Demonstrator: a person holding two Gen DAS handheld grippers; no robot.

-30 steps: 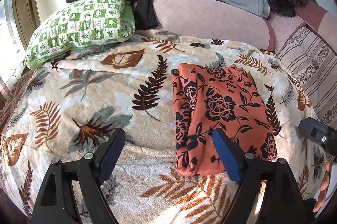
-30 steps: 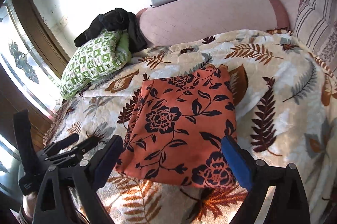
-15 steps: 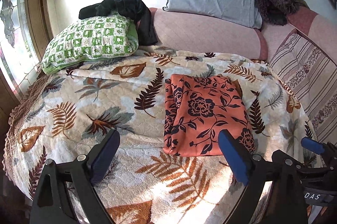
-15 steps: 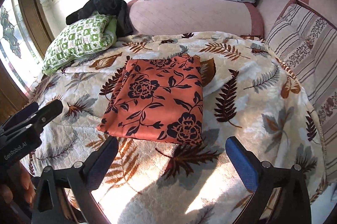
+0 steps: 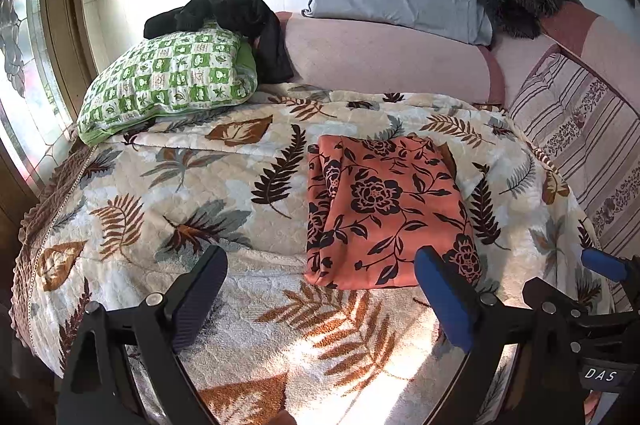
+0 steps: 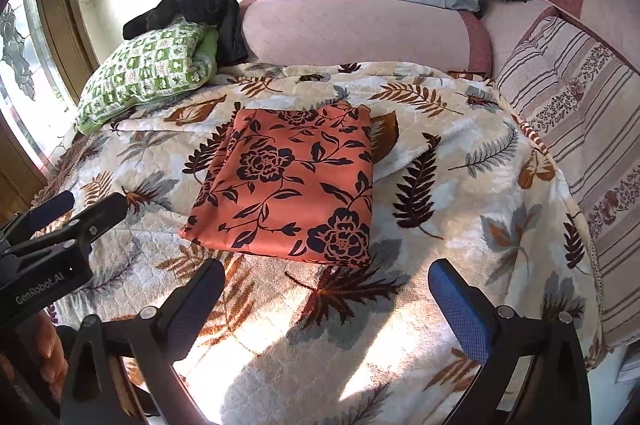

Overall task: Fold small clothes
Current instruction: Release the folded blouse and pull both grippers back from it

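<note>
Both grippers have drawn back from the folded cloth since the earlier frames: it then lay right at the pads and now sits clear beyond them. Left wrist view: left gripper [image 5: 320, 299] with jaws spread wide, nothing between them but leaf-print bedspread [image 5: 168, 193]. Orange floral cloth [image 5: 384, 209] lies folded flat on the bedspread, ahead of the jaws and toward the blue pad's side; its near edge sits just beyond that pad's tip, no contact. Long axis runs away from the jaws, roughly along their pointing line. Right gripper [image 5: 600, 265] shows at the right edge, side-on, spread not readable from here. Right wrist view: right gripper [image 6: 326, 299] also spread wide, empty. Cloth [image 6: 288, 185] lies straight ahead, about centred between the pads, slightly toward the dark pad; near edge apart from both tips, with bare bedspread between. Long axis again points away from the jaws, tilted a little. Left gripper [image 6: 80, 209] visible at the left edge, off the cloth's left corner. Judgement: the fold looks complete; right gripper is the better centred on the cloth, left is offset to one side. Green checked pillow [image 6: 148, 73] and dark garment [image 6: 192, 13] lie far beyond, untouched.
</note>
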